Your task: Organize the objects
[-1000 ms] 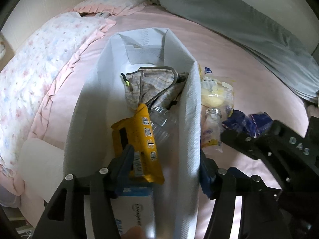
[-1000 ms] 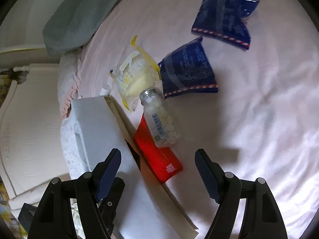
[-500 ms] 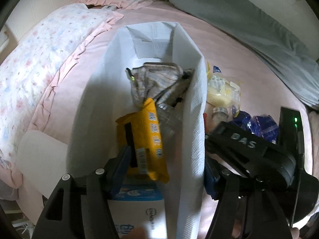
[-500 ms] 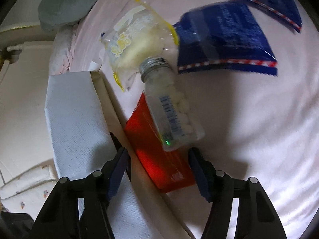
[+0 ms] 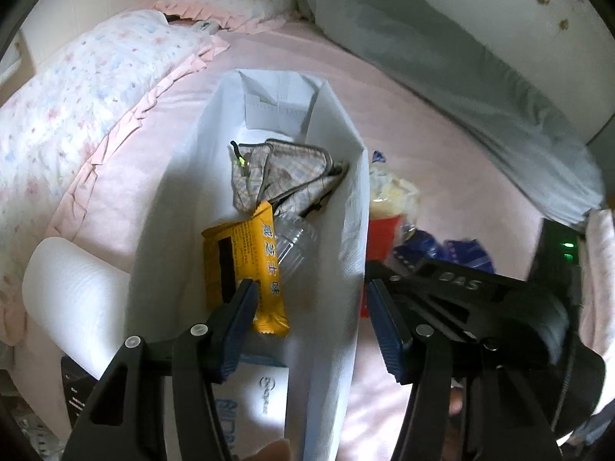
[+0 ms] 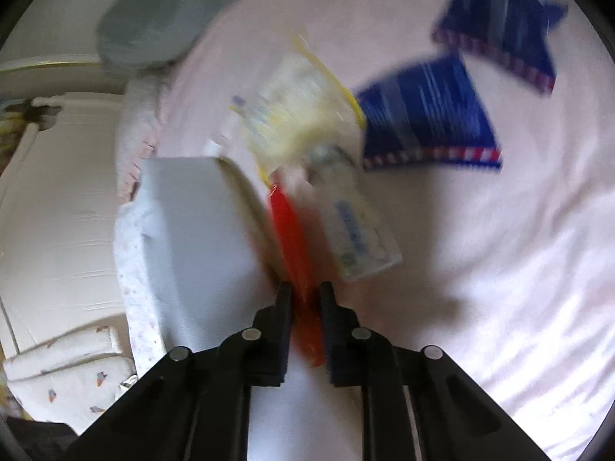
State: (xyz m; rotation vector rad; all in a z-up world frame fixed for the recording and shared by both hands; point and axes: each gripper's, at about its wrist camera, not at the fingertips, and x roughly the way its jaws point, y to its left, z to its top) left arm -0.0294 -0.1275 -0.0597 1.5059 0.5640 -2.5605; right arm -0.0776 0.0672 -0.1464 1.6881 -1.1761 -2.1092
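An open white bag (image 5: 346,230) stands on the pink bed. Inside it lie a yellow snack packet (image 5: 246,265), a plaid cloth (image 5: 284,169), a clear bottle (image 5: 296,242) and a white-and-blue box (image 5: 261,392). My left gripper (image 5: 311,296) straddles the bag's right wall, jaws wide and closing, pads off the wall. My right gripper (image 6: 305,292) is shut on the edge of a red packet (image 6: 292,230) beside the bag (image 6: 200,230). A clear pill bottle (image 6: 353,223) leans on the packet. This view is blurred.
A yellow-white pouch (image 6: 300,115) and two blue pouches (image 6: 426,115) (image 6: 503,30) lie on the sheet beyond the bottle. A floral pillow (image 5: 77,96) lies left of the bag, a grey-green quilt (image 5: 442,50) far right, a white roll (image 5: 69,299) near left.
My right gripper went from wide open to shut on the red packet, having moved in over it. The pill bottle shifted. The left gripper's jaws narrowed a little around the bag wall.
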